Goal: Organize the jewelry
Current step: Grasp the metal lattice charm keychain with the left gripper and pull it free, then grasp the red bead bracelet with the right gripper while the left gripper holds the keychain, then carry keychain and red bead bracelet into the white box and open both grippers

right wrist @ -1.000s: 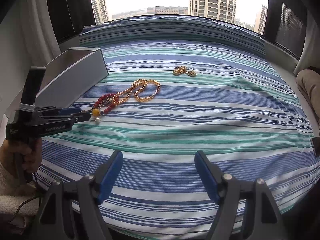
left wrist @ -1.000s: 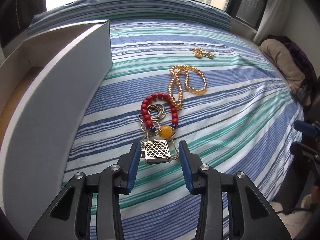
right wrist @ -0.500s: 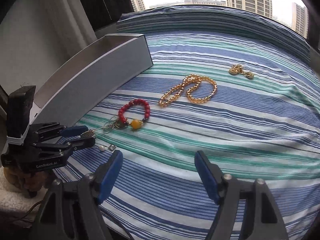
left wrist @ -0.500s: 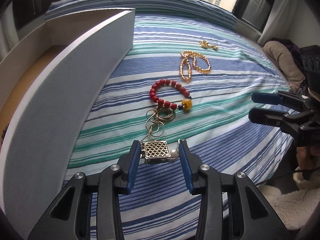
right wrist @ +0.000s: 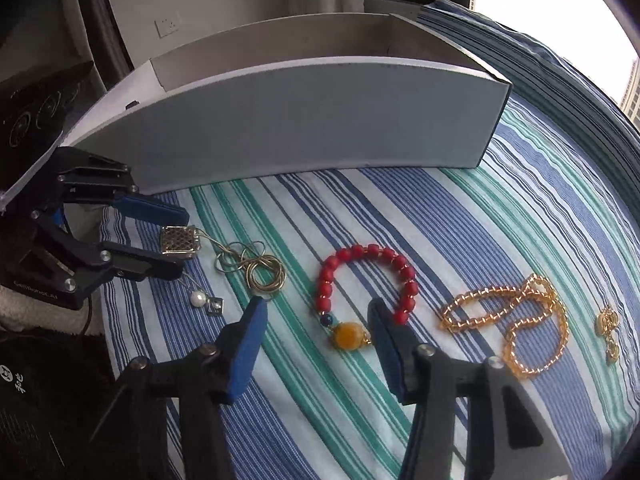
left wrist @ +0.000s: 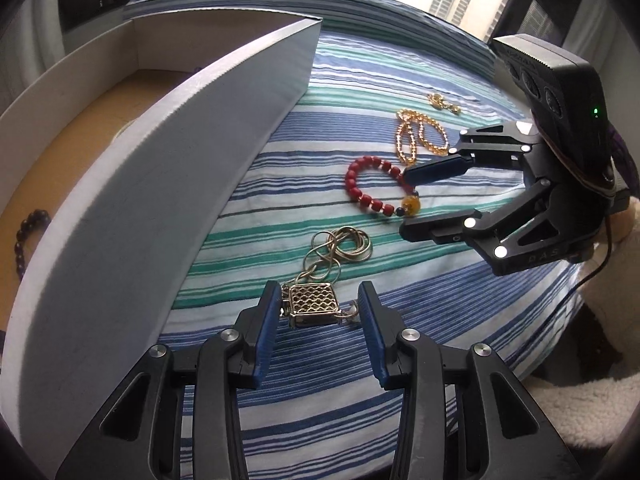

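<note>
Jewelry is now split: the filigree pendant necklace (left wrist: 314, 304), dragged near and clear of the red bead bracelet (right wrist: 362, 280), is bracketed but unpinched by the parted left gripper (left wrist: 318, 312), while the spread right gripper (right wrist: 316, 320) is brought over the bracelet beside the white box (right wrist: 304, 136).

- Square lattice pendant (left wrist: 313, 304) lies between the left gripper (left wrist: 318, 307) fingers, its chain (left wrist: 340, 246) coiled beyond
- Beaded bracelet (right wrist: 366, 282) beside the chain
- Cardboard box (right wrist: 304, 136) behind both, on the bedspread (right wrist: 500, 216)
</note>
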`<state>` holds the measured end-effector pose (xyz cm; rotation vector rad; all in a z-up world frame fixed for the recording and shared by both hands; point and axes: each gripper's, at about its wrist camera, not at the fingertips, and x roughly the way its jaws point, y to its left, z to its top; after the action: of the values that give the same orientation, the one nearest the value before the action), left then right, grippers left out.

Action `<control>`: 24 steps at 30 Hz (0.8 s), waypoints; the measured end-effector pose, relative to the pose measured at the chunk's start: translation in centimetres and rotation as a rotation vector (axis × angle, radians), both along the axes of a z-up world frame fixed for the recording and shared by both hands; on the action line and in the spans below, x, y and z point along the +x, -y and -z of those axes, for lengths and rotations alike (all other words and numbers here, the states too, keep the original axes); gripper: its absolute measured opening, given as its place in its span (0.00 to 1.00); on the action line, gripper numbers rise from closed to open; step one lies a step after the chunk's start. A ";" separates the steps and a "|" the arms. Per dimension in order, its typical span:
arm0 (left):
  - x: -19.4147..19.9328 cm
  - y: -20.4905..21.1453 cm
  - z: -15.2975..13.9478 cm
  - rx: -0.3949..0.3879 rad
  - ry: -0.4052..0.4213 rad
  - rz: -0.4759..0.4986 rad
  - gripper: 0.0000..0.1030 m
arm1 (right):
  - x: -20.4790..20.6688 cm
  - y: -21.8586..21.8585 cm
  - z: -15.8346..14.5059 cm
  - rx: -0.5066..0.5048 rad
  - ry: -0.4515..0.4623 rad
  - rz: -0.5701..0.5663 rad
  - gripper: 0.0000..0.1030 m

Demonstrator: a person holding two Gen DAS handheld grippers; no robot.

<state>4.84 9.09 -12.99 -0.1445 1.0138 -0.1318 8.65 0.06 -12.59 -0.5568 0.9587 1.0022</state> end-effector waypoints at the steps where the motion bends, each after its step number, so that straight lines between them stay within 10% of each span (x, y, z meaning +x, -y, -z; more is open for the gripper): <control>1: 0.1 -0.1 0.1 -0.003 -0.003 -0.002 0.39 | 0.1 -0.4 0.4 -0.022 0.001 -0.032 0.52; 9: 0.5 -0.3 0.7 -0.015 -0.012 -0.007 0.41 | 0.1 -1.2 1.9 -0.119 -0.029 -0.139 0.51; 17: 0.3 0.7 1.3 0.037 -0.042 0.027 0.52 | -0.1 0.1 2.1 -0.125 -0.015 -0.105 0.17; 24: 0.2 0.3 1.7 0.005 -0.052 0.022 0.29 | 0.3 1.9 0.5 -0.033 -0.051 0.028 0.17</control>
<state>5.07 8.76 -14.68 -0.1327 1.0676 -0.1465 8.97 -1.86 -13.13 -0.5460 1.0275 0.9812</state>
